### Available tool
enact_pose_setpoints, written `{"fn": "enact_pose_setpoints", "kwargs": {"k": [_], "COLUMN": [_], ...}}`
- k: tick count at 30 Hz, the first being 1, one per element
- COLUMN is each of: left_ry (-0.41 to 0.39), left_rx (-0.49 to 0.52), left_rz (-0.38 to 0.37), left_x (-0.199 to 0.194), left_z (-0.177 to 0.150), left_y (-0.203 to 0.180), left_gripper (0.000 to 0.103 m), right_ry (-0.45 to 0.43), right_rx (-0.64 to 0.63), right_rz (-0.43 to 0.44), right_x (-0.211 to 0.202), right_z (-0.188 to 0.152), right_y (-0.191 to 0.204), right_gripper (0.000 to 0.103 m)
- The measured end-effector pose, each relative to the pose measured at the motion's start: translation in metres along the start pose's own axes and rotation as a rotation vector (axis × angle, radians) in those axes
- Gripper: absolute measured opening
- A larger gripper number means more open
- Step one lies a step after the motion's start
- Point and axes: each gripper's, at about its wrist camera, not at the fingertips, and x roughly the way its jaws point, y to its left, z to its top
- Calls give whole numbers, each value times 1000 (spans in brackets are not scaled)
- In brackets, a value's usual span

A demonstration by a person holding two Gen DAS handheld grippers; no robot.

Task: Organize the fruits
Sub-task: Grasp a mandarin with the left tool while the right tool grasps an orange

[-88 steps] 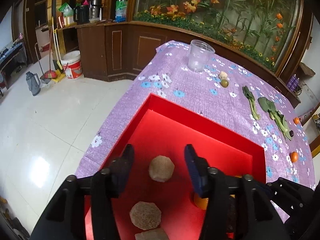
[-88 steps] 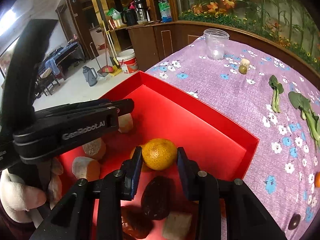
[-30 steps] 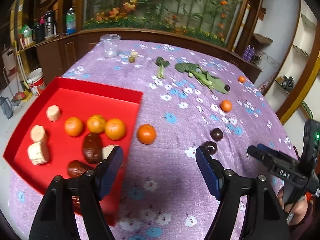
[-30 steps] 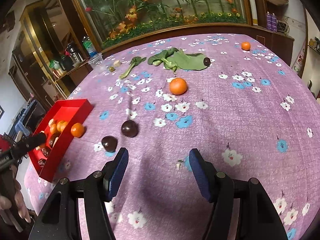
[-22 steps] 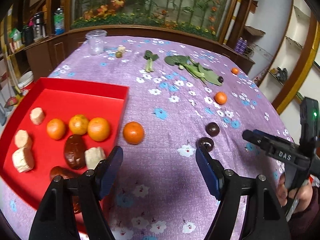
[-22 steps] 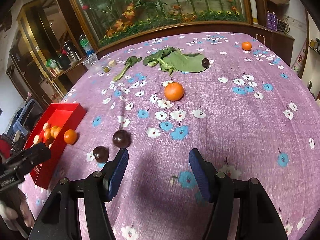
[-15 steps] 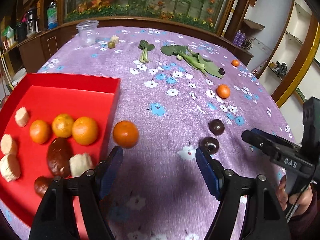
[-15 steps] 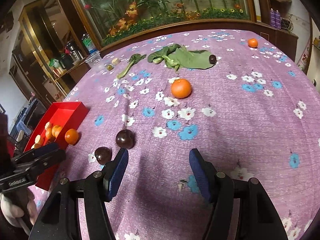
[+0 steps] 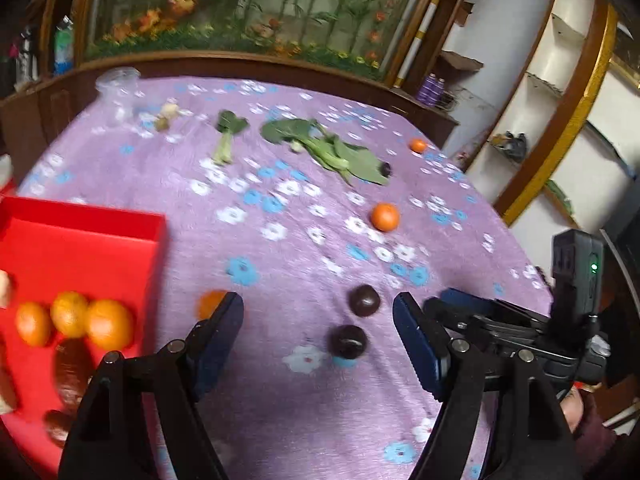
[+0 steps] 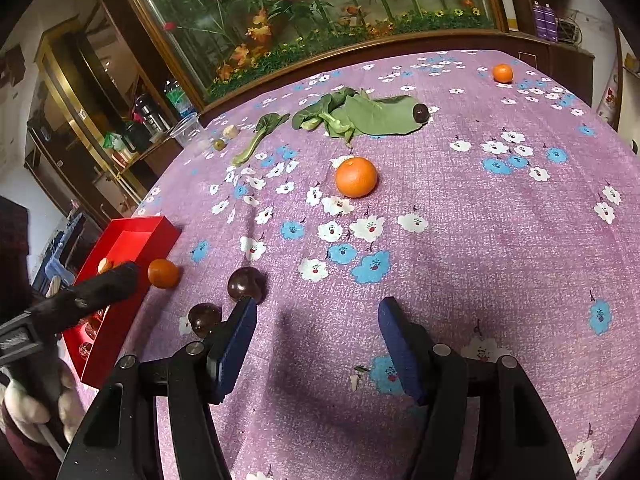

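The left gripper (image 9: pixel 318 322) hangs with jaws apart, gripping nothing, two dark fruits (image 9: pixel 347 342) on the cloth between its fingers. The right gripper (image 10: pixel 314 330) also gapes empty. At nine o'clock sits the red tray (image 9: pixel 80 240); at twelve, an orange (image 10: pixel 356 177) lies farther off.

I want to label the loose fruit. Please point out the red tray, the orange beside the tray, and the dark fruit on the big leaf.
red tray (image 10: pixel 162 236), right wrist view, far corner wall.
orange beside the tray (image 10: pixel 163 273), right wrist view, middle.
dark fruit on the big leaf (image 10: pixel 420 112), right wrist view, middle.
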Motion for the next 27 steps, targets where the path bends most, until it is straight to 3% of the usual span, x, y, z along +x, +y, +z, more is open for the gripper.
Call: {"fn": "enact_pose_setpoints", "kwargs": {"k": [4, 11, 13, 14, 15, 21, 24, 27], "left_ry": [29, 133, 130, 125, 123, 104, 97, 92], "left_rx": [-31, 18, 36, 49, 50, 21, 38, 77], "left_rz": [113, 178, 196, 207, 206, 182, 179, 199], "left_x": [6, 45, 48, 46, 45, 43, 46, 50], "left_z": [2, -6, -10, -12, -13, -11, -10, -12], "left_y": [18, 18, 15, 13, 13, 18, 14, 8], "left_gripper": [76, 75, 64, 50, 44, 46, 54, 54], "right_ry": [9, 11, 13, 14, 16, 60, 33, 33], "right_rx": [11, -2, -4, -4, -1, -19, -44, -64], "right_rz": [5, -1, -3, -3, -2, 9, -33, -68], "right_x": [2, 3, 4, 4, 3, 10, 21, 40], "right_z": [0, -1, -1, -1, 0, 29, 53, 72], "right_y": [-2, 1, 1, 1, 1, 0, -1, -2], "right_gripper": [68, 69, 69, 69, 69, 69, 69, 68]}}
